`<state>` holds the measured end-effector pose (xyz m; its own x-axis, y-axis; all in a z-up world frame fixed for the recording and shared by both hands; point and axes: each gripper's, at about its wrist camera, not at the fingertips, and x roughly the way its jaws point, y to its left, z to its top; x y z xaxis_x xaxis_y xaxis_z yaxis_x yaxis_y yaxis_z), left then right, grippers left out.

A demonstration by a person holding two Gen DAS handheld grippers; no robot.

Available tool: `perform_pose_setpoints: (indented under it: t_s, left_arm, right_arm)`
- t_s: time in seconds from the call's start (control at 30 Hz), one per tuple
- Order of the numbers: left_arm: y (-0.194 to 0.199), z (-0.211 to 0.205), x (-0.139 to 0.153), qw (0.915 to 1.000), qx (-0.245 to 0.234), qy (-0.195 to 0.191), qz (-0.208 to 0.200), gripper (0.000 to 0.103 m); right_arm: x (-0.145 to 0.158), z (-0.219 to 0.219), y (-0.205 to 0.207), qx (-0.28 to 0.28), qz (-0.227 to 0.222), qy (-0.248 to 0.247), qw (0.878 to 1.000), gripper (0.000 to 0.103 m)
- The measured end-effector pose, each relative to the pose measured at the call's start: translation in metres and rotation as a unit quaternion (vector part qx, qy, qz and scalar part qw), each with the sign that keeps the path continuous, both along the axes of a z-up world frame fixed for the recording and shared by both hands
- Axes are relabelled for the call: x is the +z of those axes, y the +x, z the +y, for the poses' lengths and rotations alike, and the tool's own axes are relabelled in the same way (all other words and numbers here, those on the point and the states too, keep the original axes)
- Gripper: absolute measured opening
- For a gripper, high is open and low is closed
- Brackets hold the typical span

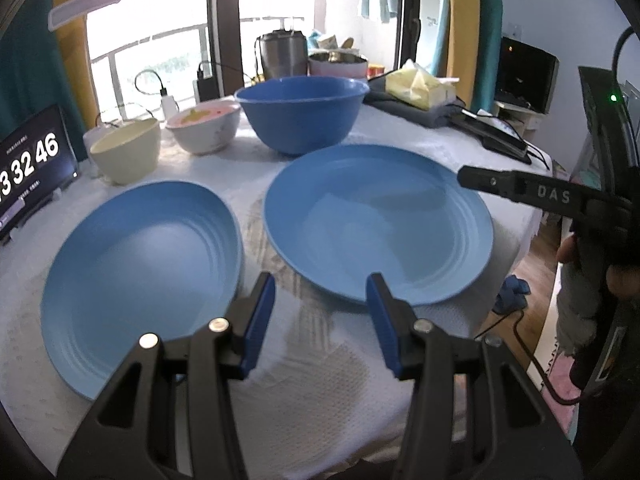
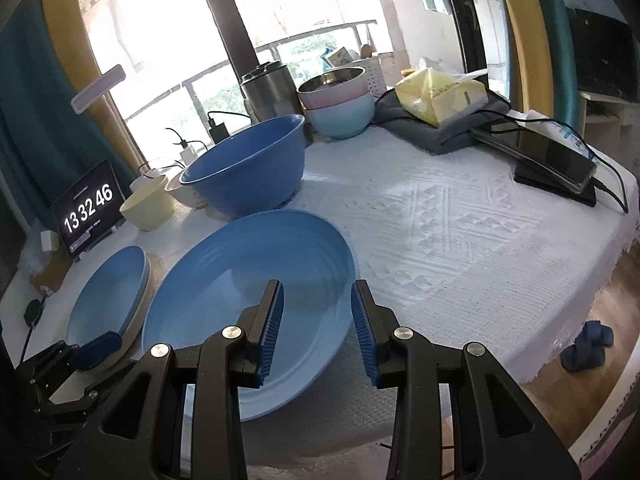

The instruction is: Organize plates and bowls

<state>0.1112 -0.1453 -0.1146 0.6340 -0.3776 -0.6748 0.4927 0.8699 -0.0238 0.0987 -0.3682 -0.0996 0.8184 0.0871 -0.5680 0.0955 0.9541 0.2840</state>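
Two blue plates lie side by side on the white cloth: the left plate (image 1: 140, 272) at nine o'clock of the right plate (image 1: 378, 224), with the blue bowl (image 1: 302, 114) behind at twelve. Both tools are part-open and hold nothing: the left gripper (image 1: 320, 322) hovers between the plates, the right gripper (image 2: 318, 330) over the right plate's near rim. To stack well (judging only), slip one finger under that rim, pinch, lift level.
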Motion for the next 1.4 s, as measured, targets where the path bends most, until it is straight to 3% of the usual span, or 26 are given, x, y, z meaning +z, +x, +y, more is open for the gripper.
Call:
perform_pose_setpoints:
  t_s: [0.53,0.83,1.17,1.3,1.4]
  left_arm:
    - [0.007,0.003,-0.001,0.9996,0.004,-0.019,0.022,0.050]
    - [0.025,0.008,-0.006,0.9966,0.015,-0.044,0.068,0.054]
    - [0.037,-0.009,-0.012,0.9965,0.010,-0.021,0.080,0.054]
    - [0.036,-0.020,-0.012,0.9978,0.008,0.001,0.066,0.054]
    - [0.036,-0.019,-0.012,0.9979,0.003,-0.006,0.064,0.054]
  right_arm:
    - [-0.016,-0.005,0.007,-0.006,0.023,0.010,1.000,0.037]
    - [-0.025,-0.001,0.013,0.002,0.033,0.005,0.999,0.037]
    - [-0.027,0.002,0.015,0.009,0.030,-0.004,1.000,0.037]
    - [-0.027,0.005,0.014,0.009,0.028,-0.014,0.999,0.035]
    - [-0.026,0.004,0.013,0.005,0.027,-0.017,0.999,0.034]
